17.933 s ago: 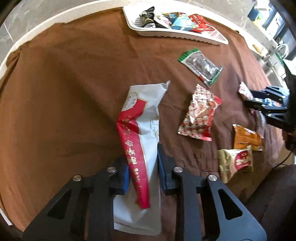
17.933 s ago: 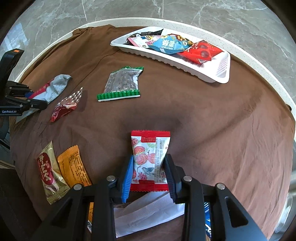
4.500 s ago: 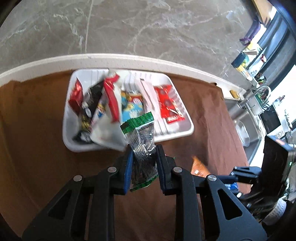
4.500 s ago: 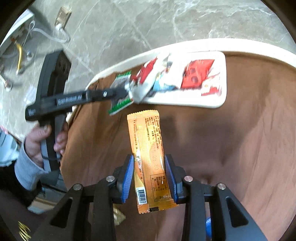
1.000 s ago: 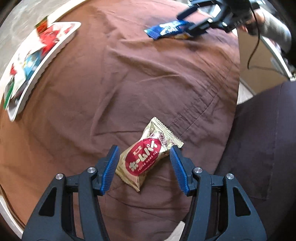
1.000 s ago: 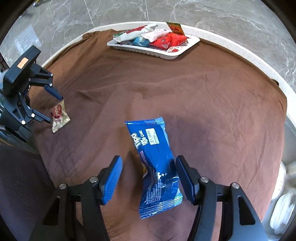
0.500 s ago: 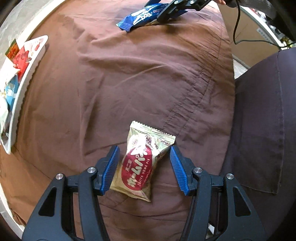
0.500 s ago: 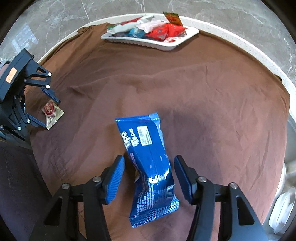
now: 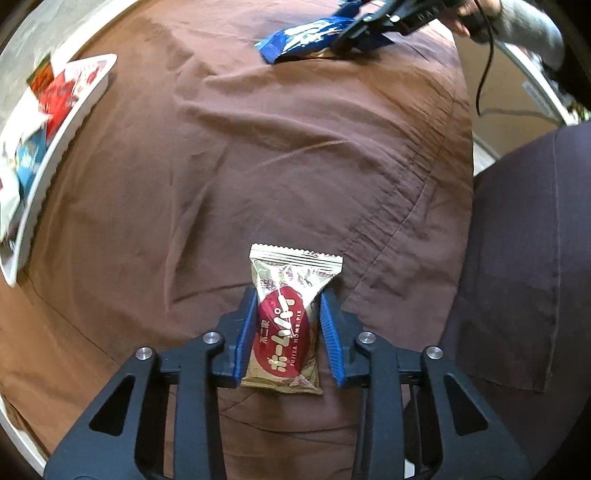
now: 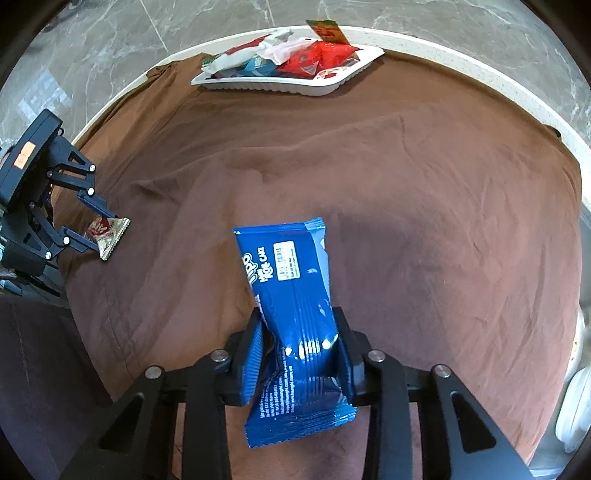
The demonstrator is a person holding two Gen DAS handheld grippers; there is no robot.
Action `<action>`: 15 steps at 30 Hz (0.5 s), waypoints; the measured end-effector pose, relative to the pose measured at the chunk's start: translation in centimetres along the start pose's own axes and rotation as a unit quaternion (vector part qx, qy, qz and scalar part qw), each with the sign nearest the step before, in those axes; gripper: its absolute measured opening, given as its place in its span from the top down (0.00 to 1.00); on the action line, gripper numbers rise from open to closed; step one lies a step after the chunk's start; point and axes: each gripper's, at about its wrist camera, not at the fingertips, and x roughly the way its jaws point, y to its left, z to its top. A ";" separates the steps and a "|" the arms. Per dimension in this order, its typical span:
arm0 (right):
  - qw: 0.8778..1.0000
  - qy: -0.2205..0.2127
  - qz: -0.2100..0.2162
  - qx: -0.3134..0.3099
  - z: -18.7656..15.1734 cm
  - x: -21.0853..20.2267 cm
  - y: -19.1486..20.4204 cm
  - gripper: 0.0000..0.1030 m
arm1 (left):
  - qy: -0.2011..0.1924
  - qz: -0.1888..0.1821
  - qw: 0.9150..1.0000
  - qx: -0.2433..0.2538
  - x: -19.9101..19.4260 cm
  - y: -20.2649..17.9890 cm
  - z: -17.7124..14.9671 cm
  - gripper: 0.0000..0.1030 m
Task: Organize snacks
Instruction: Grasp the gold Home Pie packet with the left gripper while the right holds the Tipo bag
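Observation:
My left gripper (image 9: 289,328) is shut on a gold and red pie packet (image 9: 286,325) at the near edge of the brown cloth; the packet also shows in the right wrist view (image 10: 107,234), held by the left gripper (image 10: 110,236). My right gripper (image 10: 299,347) is shut on a blue cake packet (image 10: 295,314) and holds it tilted above the cloth; the packet also shows in the left wrist view (image 9: 314,33). A white tray (image 10: 295,86) heaped with snack packets sits at the far edge of the table; it also shows in the left wrist view (image 9: 55,133).
The brown cloth (image 10: 369,184) covers a round white table (image 10: 517,103). A dark seat cushion (image 9: 524,258) lies just off the near table edge. The marble floor (image 10: 110,48) lies beyond the table. A cable (image 9: 484,62) hangs from the right hand.
Both grippers have closed: the left onto the gold and red packet, the right onto the blue packet. The blue packet now stands more upright between the right fingers.

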 end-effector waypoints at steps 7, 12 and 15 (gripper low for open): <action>1.000 -0.006 -0.003 0.015 -0.1 -0.1 -0.1 0.69 | -0.001 -0.002 1.000 -0.023 -0.4 1.3 -0.2 0.71; 0.999 -0.019 0.015 0.029 -0.3 -0.8 -0.3 0.70 | -0.012 -0.003 0.999 -0.043 -1.0 0.9 -1.5 0.71; 0.998 -0.029 0.034 0.047 -0.4 -1.5 -0.7 0.70 | -0.019 -0.012 0.998 -0.059 -1.8 1.8 -1.8 0.71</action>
